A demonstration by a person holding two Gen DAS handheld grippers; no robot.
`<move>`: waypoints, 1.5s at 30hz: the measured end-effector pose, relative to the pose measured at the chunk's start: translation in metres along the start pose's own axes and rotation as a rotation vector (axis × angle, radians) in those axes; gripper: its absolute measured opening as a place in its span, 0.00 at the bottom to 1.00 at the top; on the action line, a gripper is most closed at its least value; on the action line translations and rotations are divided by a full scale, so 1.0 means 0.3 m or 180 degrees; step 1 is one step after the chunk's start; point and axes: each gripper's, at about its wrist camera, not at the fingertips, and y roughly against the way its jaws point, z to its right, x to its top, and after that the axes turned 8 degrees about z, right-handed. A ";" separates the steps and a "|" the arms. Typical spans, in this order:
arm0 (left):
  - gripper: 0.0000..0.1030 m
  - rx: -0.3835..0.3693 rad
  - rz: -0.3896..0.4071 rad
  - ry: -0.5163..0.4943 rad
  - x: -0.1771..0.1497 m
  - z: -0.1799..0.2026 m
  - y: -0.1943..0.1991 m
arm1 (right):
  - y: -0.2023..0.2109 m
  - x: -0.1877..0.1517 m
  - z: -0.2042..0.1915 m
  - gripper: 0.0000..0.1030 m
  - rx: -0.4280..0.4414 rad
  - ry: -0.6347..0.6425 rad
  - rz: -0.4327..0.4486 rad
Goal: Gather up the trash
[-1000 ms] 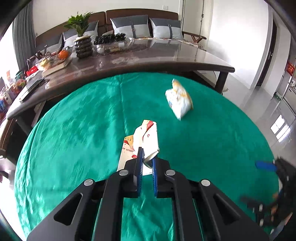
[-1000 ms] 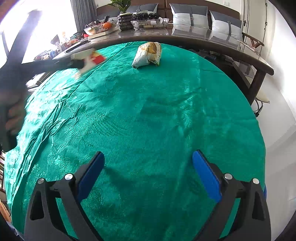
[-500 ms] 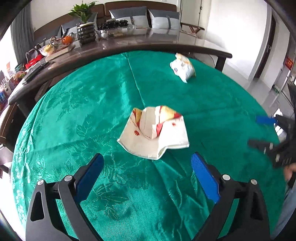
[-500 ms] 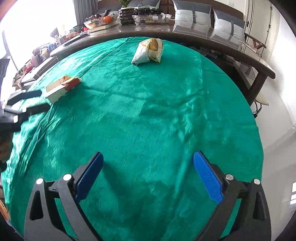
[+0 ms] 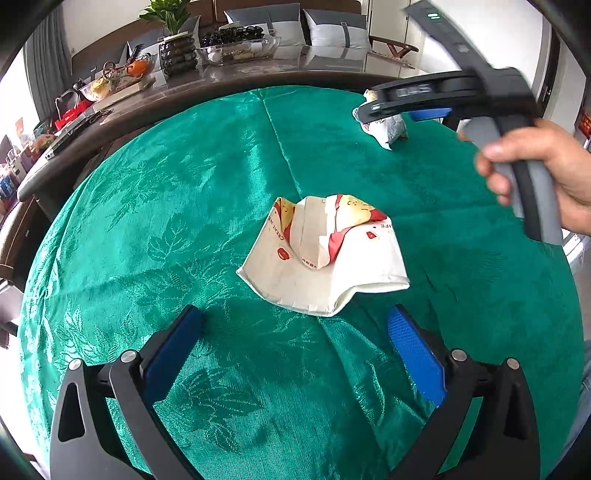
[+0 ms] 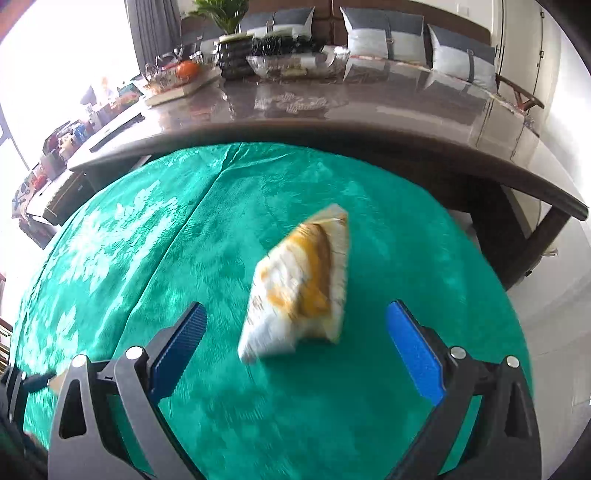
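A crumpled white paper bag [image 5: 325, 254] with red and yellow print lies loose on the green tablecloth [image 5: 184, 221]. My left gripper [image 5: 295, 317] hangs just short of it. Its jaws are opening wide and nothing is between them. A white and yellow snack bag [image 6: 299, 291] lies farther back on the cloth; it looks blurred in the right wrist view. My right gripper [image 6: 295, 310] is open, and the snack bag sits between its blue pads without touching them. In the left wrist view, the right gripper [image 5: 399, 110] hovers over that snack bag [image 5: 386, 129], held by a person's hand [image 5: 535, 166].
Behind the round table stands a long dark table [image 6: 369, 122] with a potted plant [image 5: 173, 40], fruit bowls and trays. A sofa with grey cushions [image 5: 332, 26] lines the wall. Shelves with clutter are at the far left.
The left gripper let go of the paper bag and opened wide; the bag now lies on the cloth. The right gripper swept across the table to the snack bag.
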 end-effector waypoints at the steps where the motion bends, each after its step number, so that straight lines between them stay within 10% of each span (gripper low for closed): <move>1: 0.96 0.0001 0.0001 0.0000 -0.001 0.000 0.001 | -0.020 0.005 -0.008 0.89 -0.0034 0.0003 -0.0029; 2: 0.96 0.0000 0.0000 0.0001 0.000 -0.001 0.002 | -0.039 0.008 -0.012 0.83 -0.0087 0.0010 -0.0066; 3: 0.96 -0.0002 0.0001 0.0003 -0.001 -0.002 0.002 | -0.047 0.009 -0.011 0.49 -0.0125 0.0007 -0.0099; 4: 0.96 -0.0003 0.0001 0.0004 -0.001 -0.001 0.002 | -0.047 0.009 -0.006 0.46 -0.0150 -0.0025 -0.0112; 17: 0.96 -0.0002 0.0000 0.0003 0.001 -0.001 0.001 | 0.474 -0.388 -0.053 0.39 0.0374 0.0300 -0.0014; 28: 0.96 -0.0004 0.0001 0.0005 0.000 -0.002 0.002 | 0.404 -0.568 -0.089 0.90 -0.0155 0.0066 0.0038; 45: 0.96 -0.0401 0.0094 0.0225 0.049 -0.059 -0.017 | 0.395 -0.574 -0.072 0.96 -0.0196 -0.0006 -0.0002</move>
